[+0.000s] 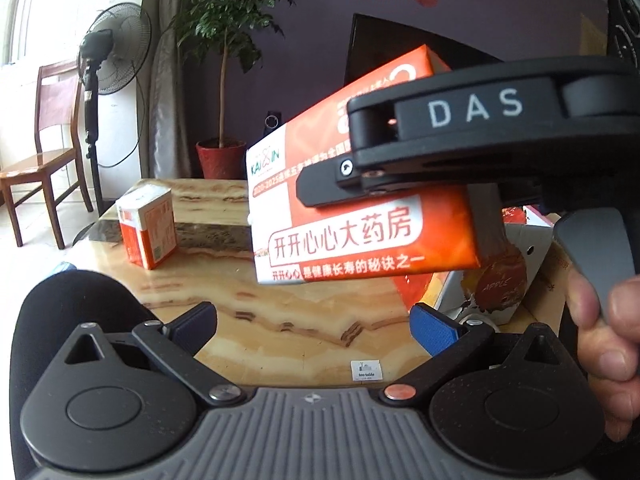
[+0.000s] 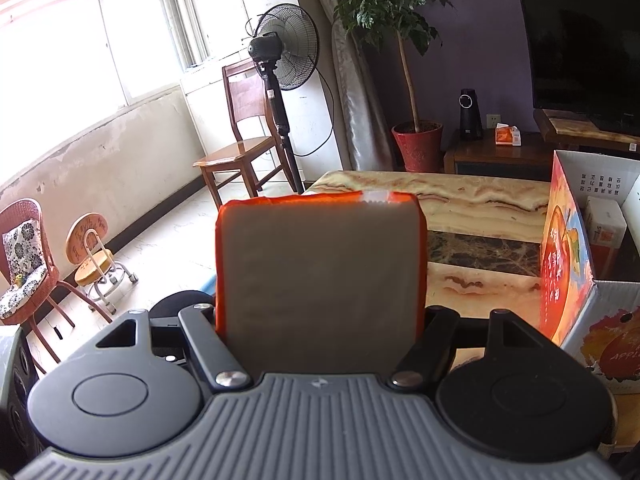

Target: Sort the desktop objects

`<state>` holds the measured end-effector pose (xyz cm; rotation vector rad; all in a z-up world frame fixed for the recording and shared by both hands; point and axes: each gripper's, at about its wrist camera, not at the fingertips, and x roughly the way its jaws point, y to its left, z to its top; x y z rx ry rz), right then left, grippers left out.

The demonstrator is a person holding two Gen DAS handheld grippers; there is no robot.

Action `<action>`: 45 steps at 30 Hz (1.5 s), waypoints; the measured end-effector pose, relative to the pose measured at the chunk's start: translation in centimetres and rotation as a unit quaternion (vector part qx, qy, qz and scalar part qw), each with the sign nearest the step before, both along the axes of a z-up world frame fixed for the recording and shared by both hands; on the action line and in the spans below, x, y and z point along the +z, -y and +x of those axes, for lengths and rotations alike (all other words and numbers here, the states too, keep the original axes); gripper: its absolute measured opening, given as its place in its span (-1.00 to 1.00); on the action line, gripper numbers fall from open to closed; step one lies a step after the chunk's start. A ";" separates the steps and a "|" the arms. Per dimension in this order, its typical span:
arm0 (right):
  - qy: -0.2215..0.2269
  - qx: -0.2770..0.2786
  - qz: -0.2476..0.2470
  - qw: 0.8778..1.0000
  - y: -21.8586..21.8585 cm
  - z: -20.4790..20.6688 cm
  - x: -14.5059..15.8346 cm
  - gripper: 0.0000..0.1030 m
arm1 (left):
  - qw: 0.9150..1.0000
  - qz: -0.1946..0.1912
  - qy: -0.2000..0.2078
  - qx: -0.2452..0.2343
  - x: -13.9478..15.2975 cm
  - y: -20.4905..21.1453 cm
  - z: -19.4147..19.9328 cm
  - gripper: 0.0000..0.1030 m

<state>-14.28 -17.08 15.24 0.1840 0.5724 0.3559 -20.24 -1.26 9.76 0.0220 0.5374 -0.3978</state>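
right gripper (image 2: 320, 320): clamped on orange tissue pack (image 2: 320, 280), held above marble table (image 2: 480, 200)
left gripper (image 1: 312, 328): jaws apart, empty
carton (image 2: 576, 300): table's right side

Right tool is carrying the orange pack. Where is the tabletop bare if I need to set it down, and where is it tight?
Bare marble table runs from the far edge to the cardboard box wall. In the left wrist view, the strip between the small orange pack and the left tool is free too. It is tight by the box, where the right tool holds the orange pack.
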 end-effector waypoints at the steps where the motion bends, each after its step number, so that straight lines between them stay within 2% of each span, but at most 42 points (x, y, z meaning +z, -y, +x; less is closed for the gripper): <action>1: 0.001 0.000 0.001 1.000 0.1 -0.1 0.0 0.43 | 1.000 0.003 0.001 0.000 0.0 0.1 -0.1 0.98; 19: 0.025 -0.009 0.017 0.999 2.9 -2.4 0.5 0.43 | 1.000 0.021 0.019 0.002 -0.3 1.5 -0.6 0.98; 45: 0.023 0.007 -0.014 1.000 1.7 -2.7 0.3 0.43 | 0.999 0.027 0.018 -0.007 -0.8 1.9 -0.2 0.98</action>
